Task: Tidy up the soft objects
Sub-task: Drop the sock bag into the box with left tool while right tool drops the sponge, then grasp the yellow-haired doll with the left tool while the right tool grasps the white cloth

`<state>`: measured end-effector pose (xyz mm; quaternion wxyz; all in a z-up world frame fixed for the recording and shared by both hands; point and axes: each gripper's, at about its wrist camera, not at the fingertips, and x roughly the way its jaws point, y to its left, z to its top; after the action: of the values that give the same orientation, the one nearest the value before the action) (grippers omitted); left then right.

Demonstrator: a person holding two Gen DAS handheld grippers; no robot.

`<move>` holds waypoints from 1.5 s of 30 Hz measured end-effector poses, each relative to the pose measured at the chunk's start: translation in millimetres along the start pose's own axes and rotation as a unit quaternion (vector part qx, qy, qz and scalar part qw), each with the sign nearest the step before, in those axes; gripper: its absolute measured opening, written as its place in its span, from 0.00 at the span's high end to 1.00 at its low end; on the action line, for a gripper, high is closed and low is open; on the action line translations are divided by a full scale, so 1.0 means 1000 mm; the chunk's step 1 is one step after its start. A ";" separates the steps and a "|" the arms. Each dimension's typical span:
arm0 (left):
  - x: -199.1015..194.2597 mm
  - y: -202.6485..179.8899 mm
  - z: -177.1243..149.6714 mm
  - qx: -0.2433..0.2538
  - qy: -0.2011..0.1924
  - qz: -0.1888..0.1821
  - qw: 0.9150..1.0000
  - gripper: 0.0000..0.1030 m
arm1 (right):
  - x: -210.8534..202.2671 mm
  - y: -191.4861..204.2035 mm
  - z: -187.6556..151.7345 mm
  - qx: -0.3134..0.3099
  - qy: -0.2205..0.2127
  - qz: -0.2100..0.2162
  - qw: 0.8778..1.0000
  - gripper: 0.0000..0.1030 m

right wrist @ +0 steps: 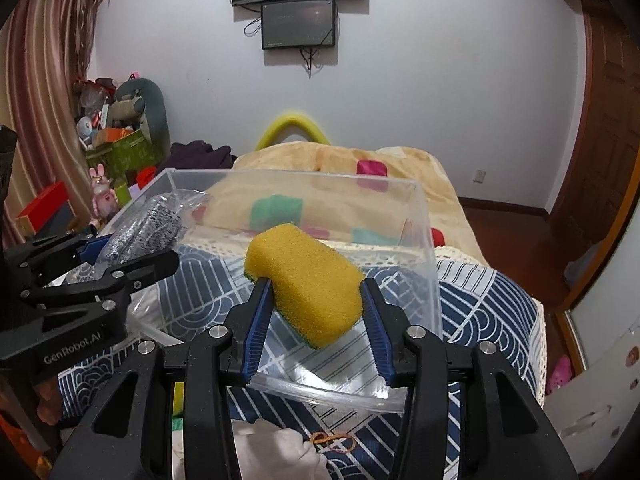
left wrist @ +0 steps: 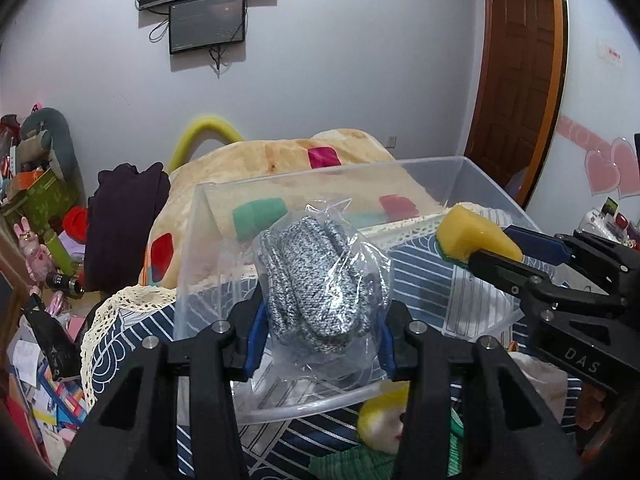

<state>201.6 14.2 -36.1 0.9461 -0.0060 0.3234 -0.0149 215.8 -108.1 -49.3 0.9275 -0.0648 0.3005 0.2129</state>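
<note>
My left gripper (left wrist: 320,316) is shut on a clear plastic bag of grey knitted socks (left wrist: 316,276) and holds it above the clear plastic bin (left wrist: 492,184). My right gripper (right wrist: 316,300) is shut on a yellow sponge (right wrist: 304,284) with a green underside, also over the bin (right wrist: 424,240). The sponge (left wrist: 472,236) and right gripper show at the right of the left wrist view. The sock bag (right wrist: 156,228) and left gripper show at the left of the right wrist view. The bin looks empty inside.
The bin stands on a bed with a navy and white patterned cover (right wrist: 496,312). A yellow doll head (left wrist: 384,420), green knit (left wrist: 352,464) and white cloth (right wrist: 276,452) lie in front. A beige blanket (right wrist: 340,160) lies behind. Clutter (right wrist: 120,144) fills the left corner.
</note>
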 end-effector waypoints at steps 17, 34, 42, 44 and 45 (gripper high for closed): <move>-0.057 -0.013 -0.001 0.011 -0.069 0.006 0.998 0.15 | -0.051 -0.008 0.006 0.009 -0.054 0.013 0.998 0.37; -0.074 -0.014 -0.046 0.020 -0.053 -0.004 0.998 0.04 | -0.065 -0.004 -0.031 -0.002 -0.041 0.008 0.999 0.30; -0.047 -0.018 -0.065 0.012 -0.004 -0.026 1.000 0.19 | -0.057 0.001 -0.048 0.005 -0.016 0.031 0.999 0.18; -0.039 -0.017 -0.066 0.003 0.010 -0.037 0.999 0.23 | -0.056 0.006 -0.050 -0.001 -0.015 0.033 0.999 0.18; -0.035 -0.016 -0.066 -0.003 0.017 -0.044 0.999 0.26 | -0.055 0.008 -0.050 -0.007 -0.013 0.032 0.999 0.18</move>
<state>132.9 -1.2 -66.5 0.9390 -0.0230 0.3386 -0.0558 145.8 -132.6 -57.7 0.9236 -0.0585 0.2885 0.2455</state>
